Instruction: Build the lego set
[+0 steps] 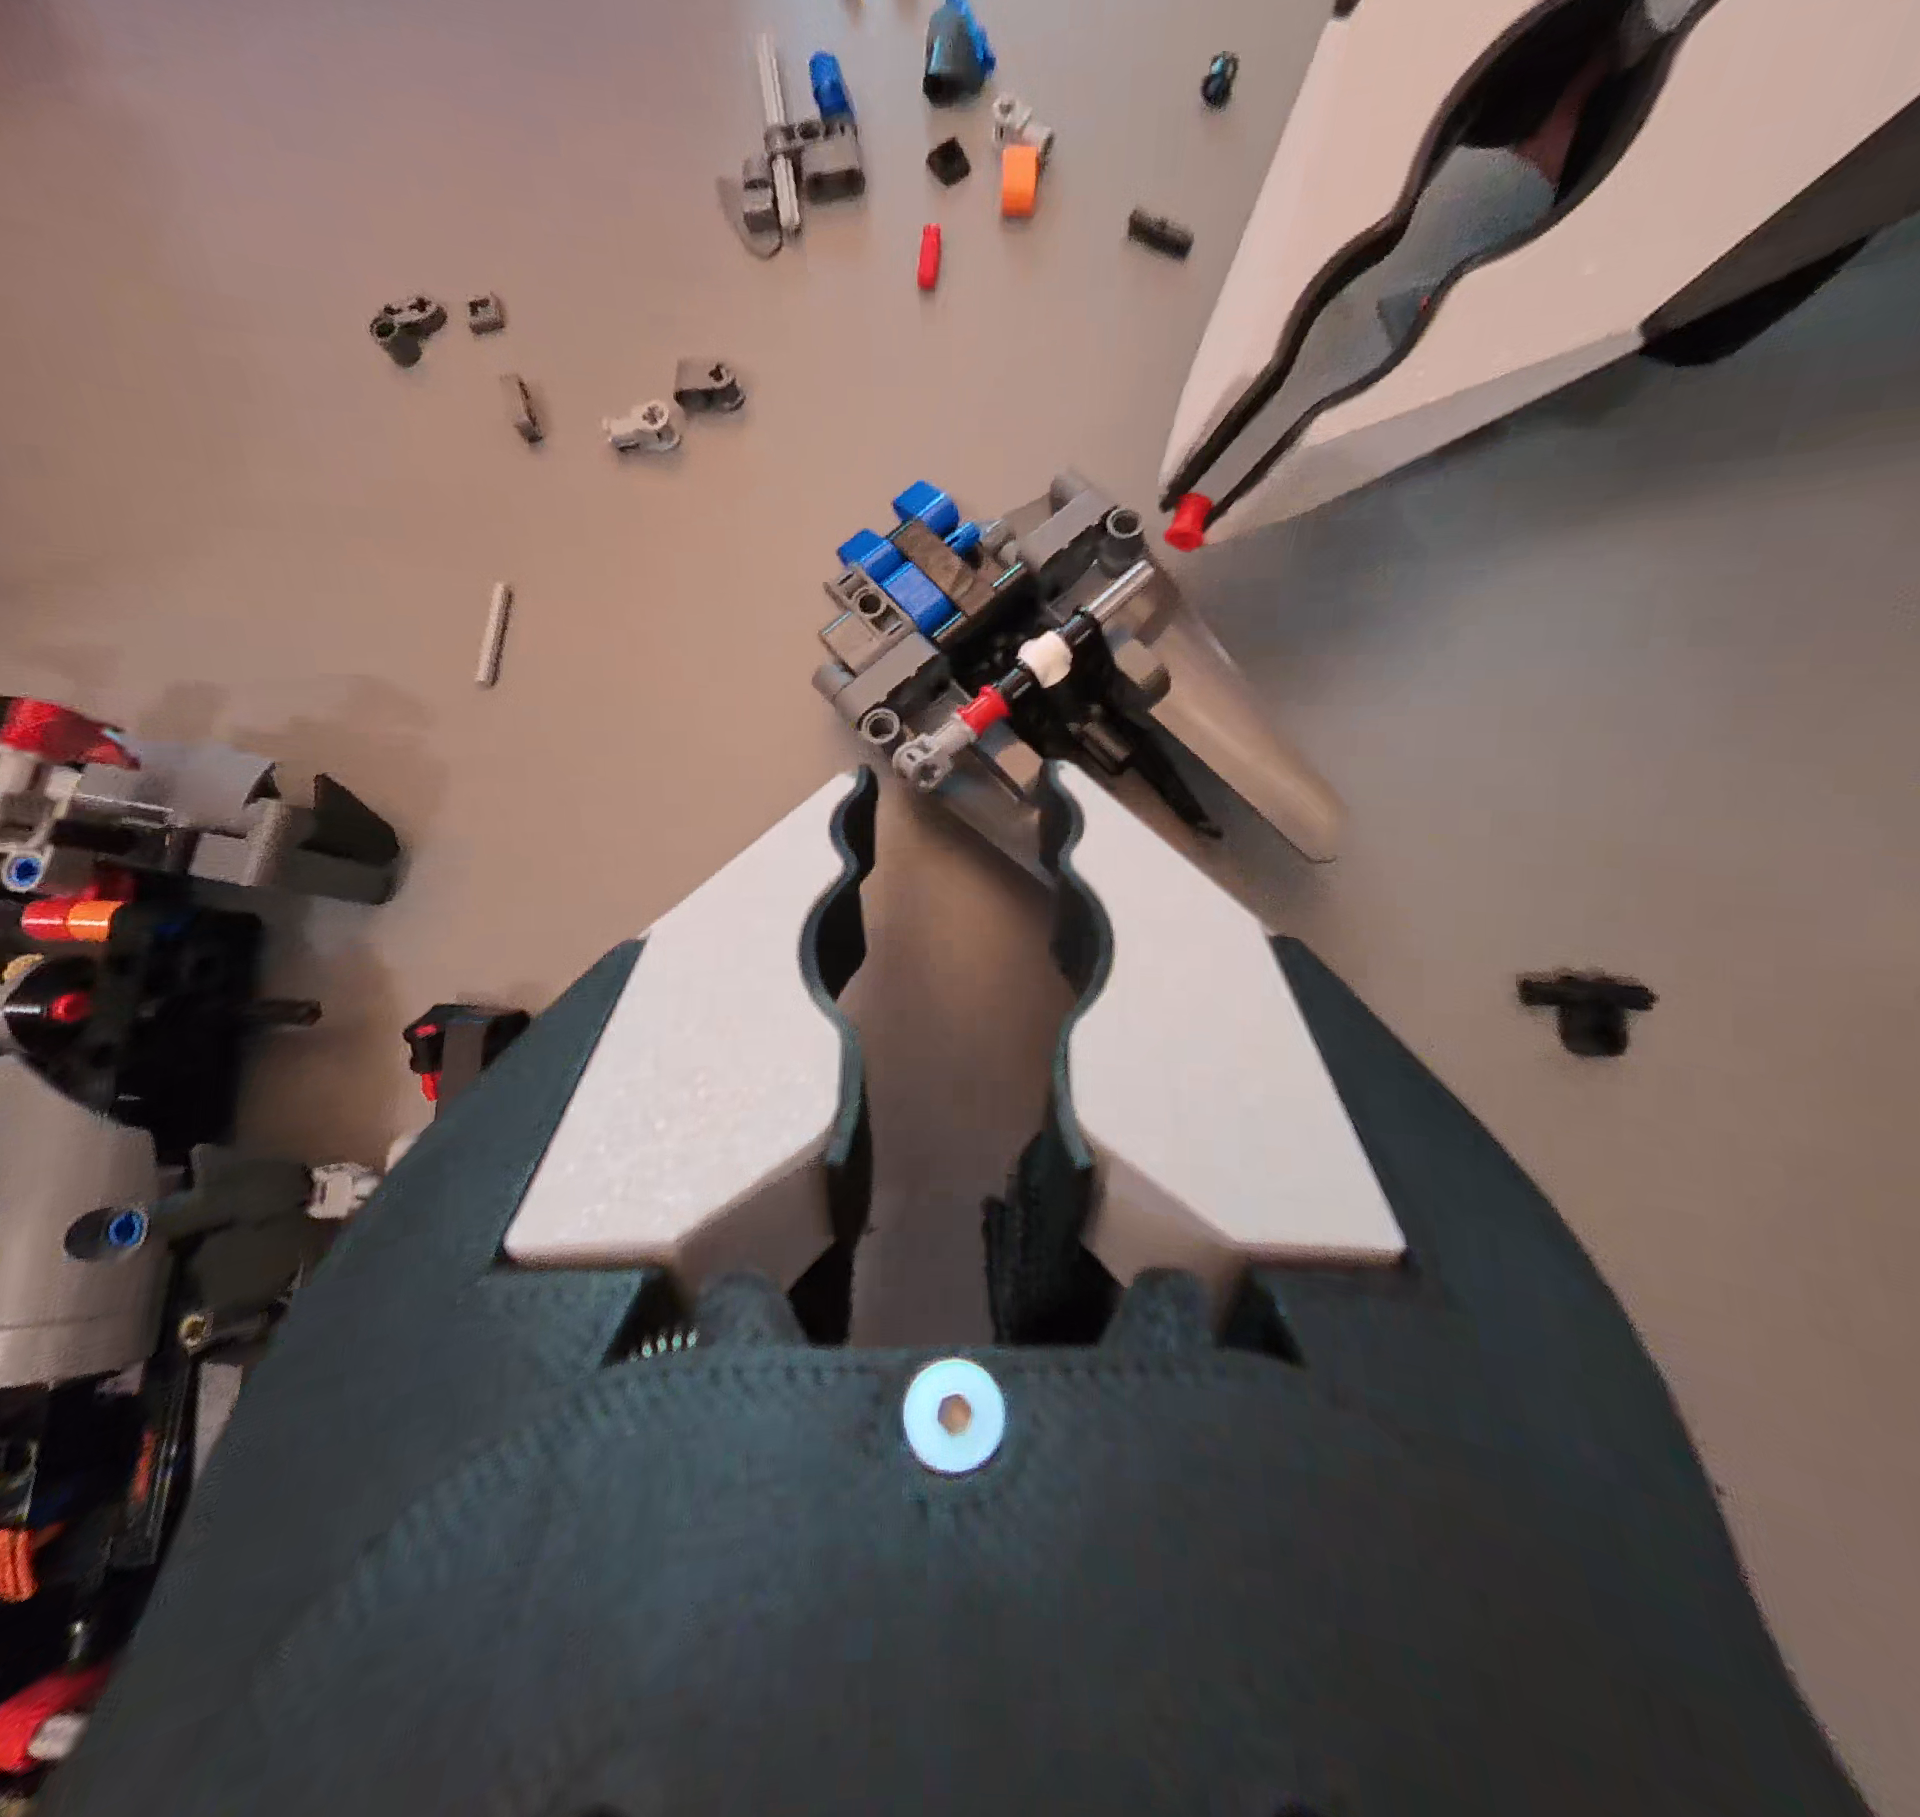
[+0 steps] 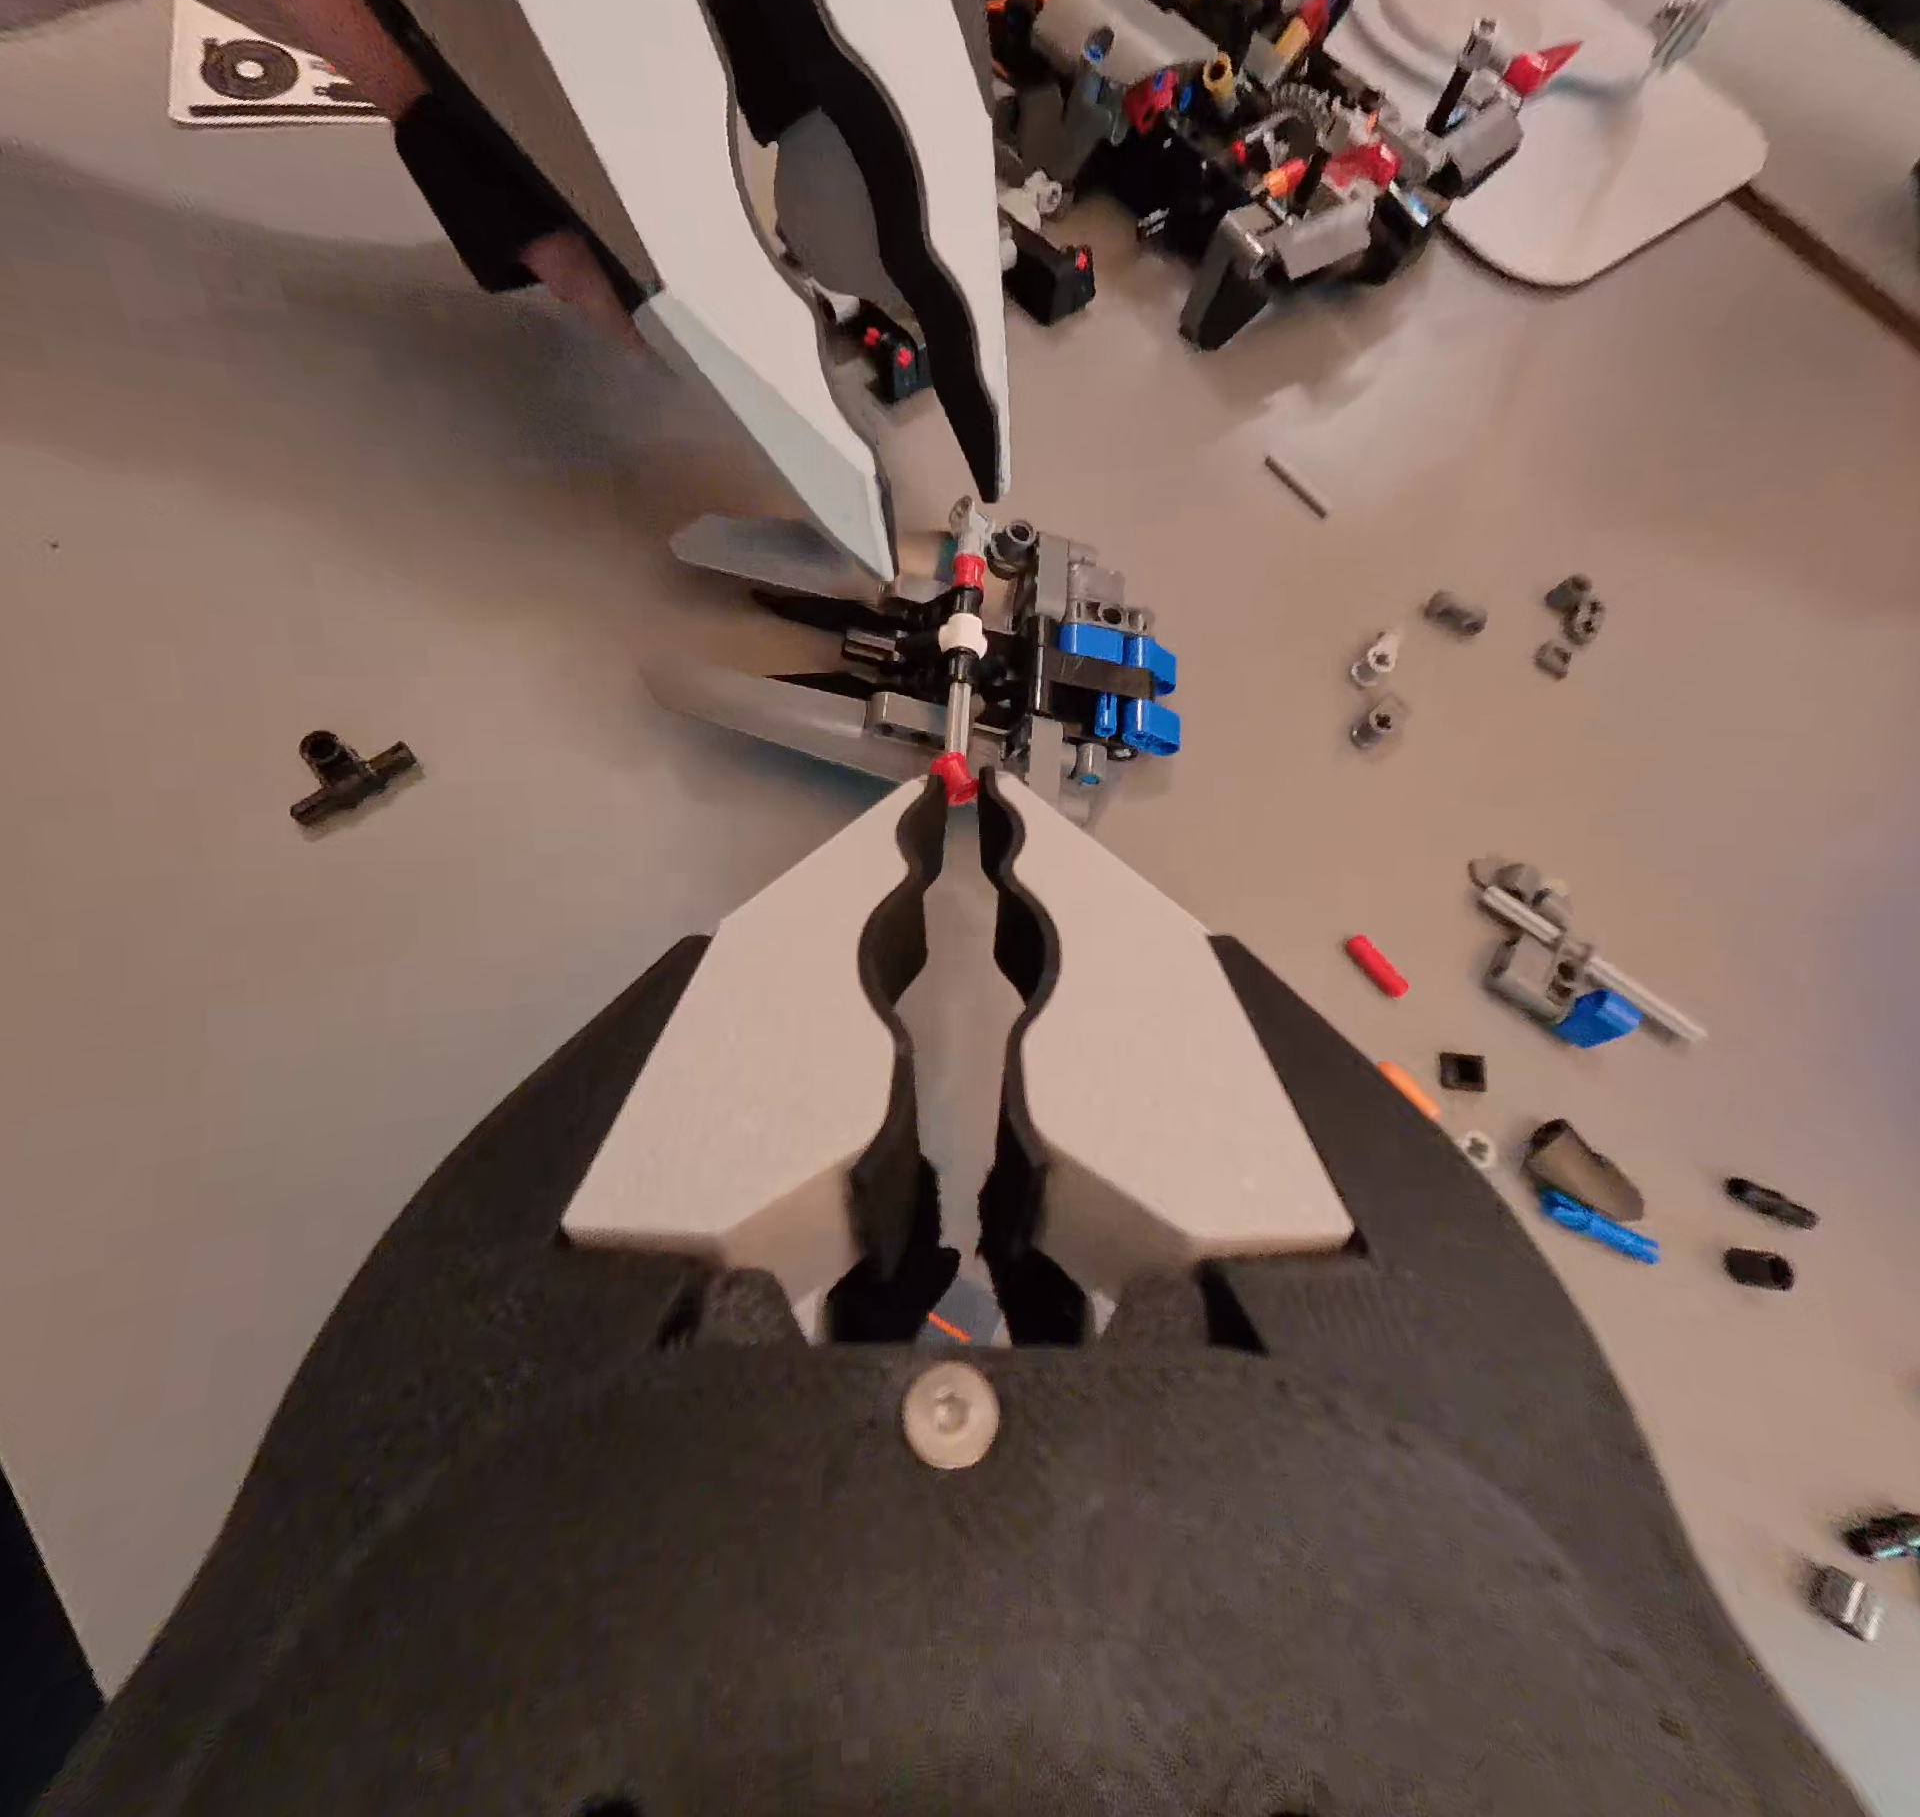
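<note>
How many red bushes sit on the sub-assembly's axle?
2: one red bush at the axle's far end, another pinched by the right gripper.

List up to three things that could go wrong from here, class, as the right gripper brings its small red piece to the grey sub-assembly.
1. The red bush sits only at the right gripper tips, so it may pop out or tilt against the axle.
2. The left gripper looks open around the sub-assembly, not clamped, so a push could slide it across the table.
3. A slip might knock the white bush askew.
</note>
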Demonstrator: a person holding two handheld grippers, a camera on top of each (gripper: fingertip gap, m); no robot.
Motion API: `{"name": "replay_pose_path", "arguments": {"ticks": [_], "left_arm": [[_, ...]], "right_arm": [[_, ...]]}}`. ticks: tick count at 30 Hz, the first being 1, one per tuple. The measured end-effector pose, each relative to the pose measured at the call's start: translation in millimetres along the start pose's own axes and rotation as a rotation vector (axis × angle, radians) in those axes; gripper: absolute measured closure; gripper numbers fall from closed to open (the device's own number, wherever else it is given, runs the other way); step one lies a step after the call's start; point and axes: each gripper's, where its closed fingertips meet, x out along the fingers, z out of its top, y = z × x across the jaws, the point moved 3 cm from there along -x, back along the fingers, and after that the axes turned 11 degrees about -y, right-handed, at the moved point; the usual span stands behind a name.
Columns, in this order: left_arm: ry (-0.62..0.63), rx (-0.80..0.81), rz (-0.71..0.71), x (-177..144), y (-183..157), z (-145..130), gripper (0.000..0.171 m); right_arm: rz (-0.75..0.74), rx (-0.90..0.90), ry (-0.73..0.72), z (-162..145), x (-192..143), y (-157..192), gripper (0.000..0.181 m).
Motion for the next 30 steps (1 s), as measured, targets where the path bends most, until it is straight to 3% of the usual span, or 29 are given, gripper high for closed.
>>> {"name": "replay_pose_path", "arguments": {"ticks": [5, 30], "left_arm": [[-0.002, -0.024, -0.028, 6, -2, -4, 0.144], [-0.029, 0.036, 0.05, 10, -6, -1, 0.153]], "right_arm": [[-0.027, 0.049, 0.045, -7, 6, -2, 0.177], [-0.039, 0.338, -0.015, -10, 5, -23, 0.178]]}}
